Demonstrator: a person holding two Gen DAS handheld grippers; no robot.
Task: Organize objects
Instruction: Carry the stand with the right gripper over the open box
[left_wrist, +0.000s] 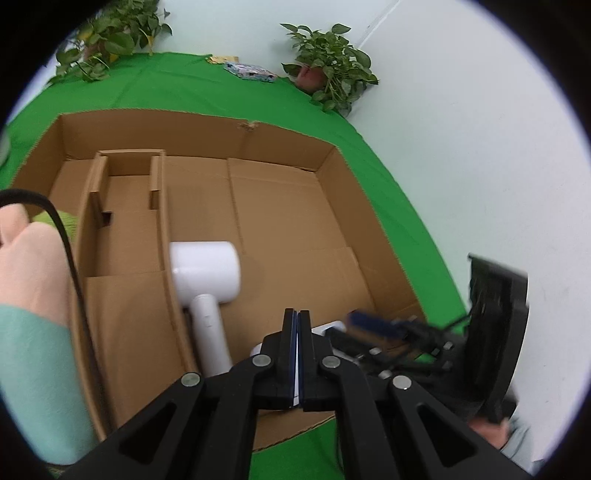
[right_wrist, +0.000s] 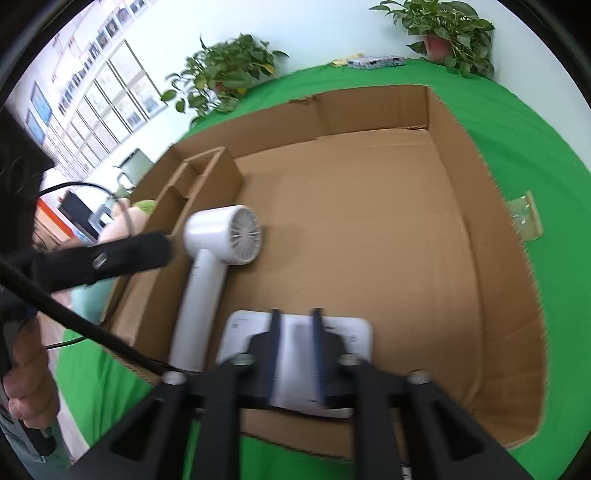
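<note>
- Fingers of the right gripper (right_wrist: 295, 314) stand part open, astride a white flat box (right_wrist: 299, 365) low in the cardboard box (right_wrist: 480, 206); whether pads press it, I cannot tell.
- Left gripper (left_wrist: 296, 314): fully shut, empty.
- Likely placing; next, release and lift clear.
- Just beyond: one white hair dryer (right_wrist: 218, 251).
- Farthest: two potted plants (right_wrist: 447, 29).

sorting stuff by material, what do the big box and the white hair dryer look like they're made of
Box: plain brown cardboard, matte, with fold creases and raw cut edges; likely corrugated, though no fluting shows. Hair dryer: looks like smooth white plastic, slightly glossy with soft highlights on the barrel and a moulded grille at one end.
</note>
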